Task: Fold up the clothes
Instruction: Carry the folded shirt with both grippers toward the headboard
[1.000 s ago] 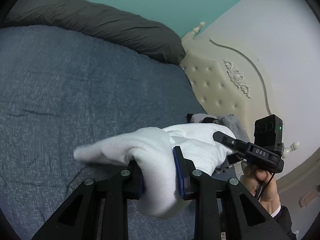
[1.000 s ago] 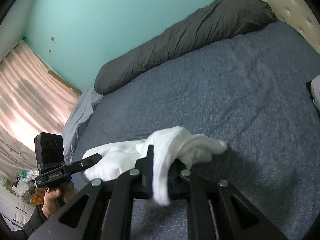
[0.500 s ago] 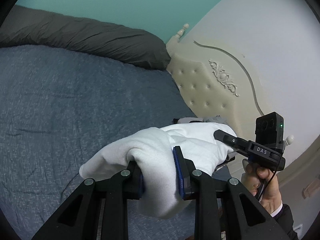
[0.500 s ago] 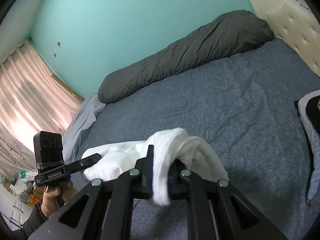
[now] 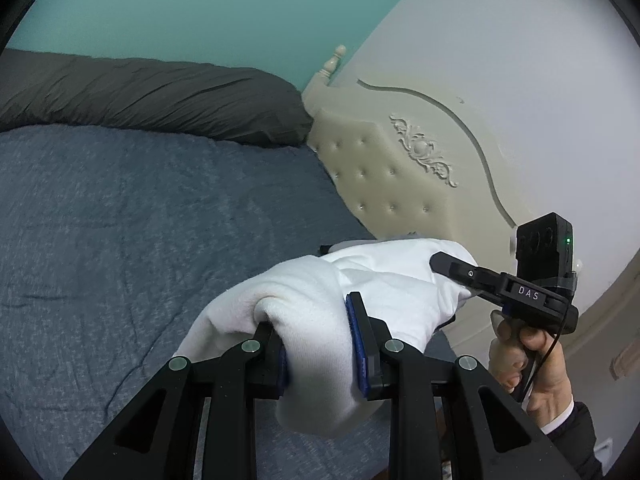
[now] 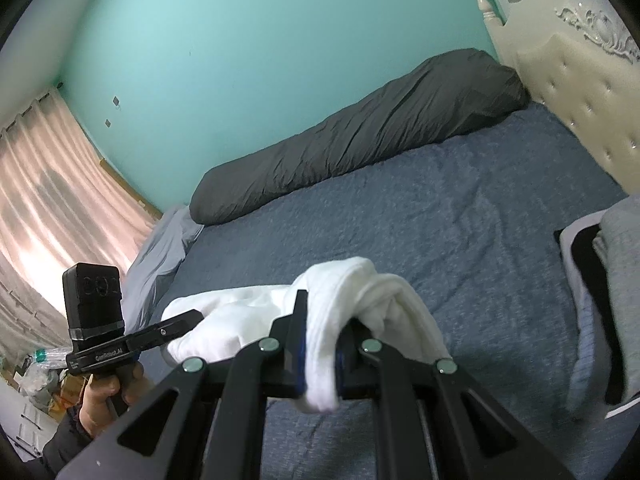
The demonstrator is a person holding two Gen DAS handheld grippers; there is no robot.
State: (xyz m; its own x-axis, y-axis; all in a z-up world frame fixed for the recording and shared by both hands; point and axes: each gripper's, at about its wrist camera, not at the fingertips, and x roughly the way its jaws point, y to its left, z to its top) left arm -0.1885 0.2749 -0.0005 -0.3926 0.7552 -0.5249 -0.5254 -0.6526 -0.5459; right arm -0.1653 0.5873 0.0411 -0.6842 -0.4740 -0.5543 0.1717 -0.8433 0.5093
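- Two grippers, 1 white cloth. Both hold the same white cloth (image 5: pixel 320 312) up in the air over the bed (image 5: pixel 120 220).
- Left gripper (image 5: pixel 322 344): jaws part way shut, w/ a thick fold of the cloth squeezed between the 2 blue pads. Cloth hangs out below the jaws.
- Right gripper (image 6: pixel 322 356): jaws nearly shut, pinching a thin bit of the cloth. A small end sticks out under the jaws.
- 2 hands: right hand (image 5: pixel 528 360) seen from the left cam, left hand (image 6: pixel 104 396) seen from the right cam. Each grips 1 handle w/ 1 small black camera on top.
- 1 long dark grey duvet roll (image 6: pixel 360 140) lies along the far side of the bed, next to the green wall (image 6: pixel 240 60).
- 1 cream headboard (image 5: pixel 384 176) w/ buttons at the bed's end.
- 1 pile of other clothes (image 6: pixel 600 300) on the bed at the right, near the headboard. Can't count how many are in it.
- 1 pink curtain (image 6: pixel 44 200) at the left.
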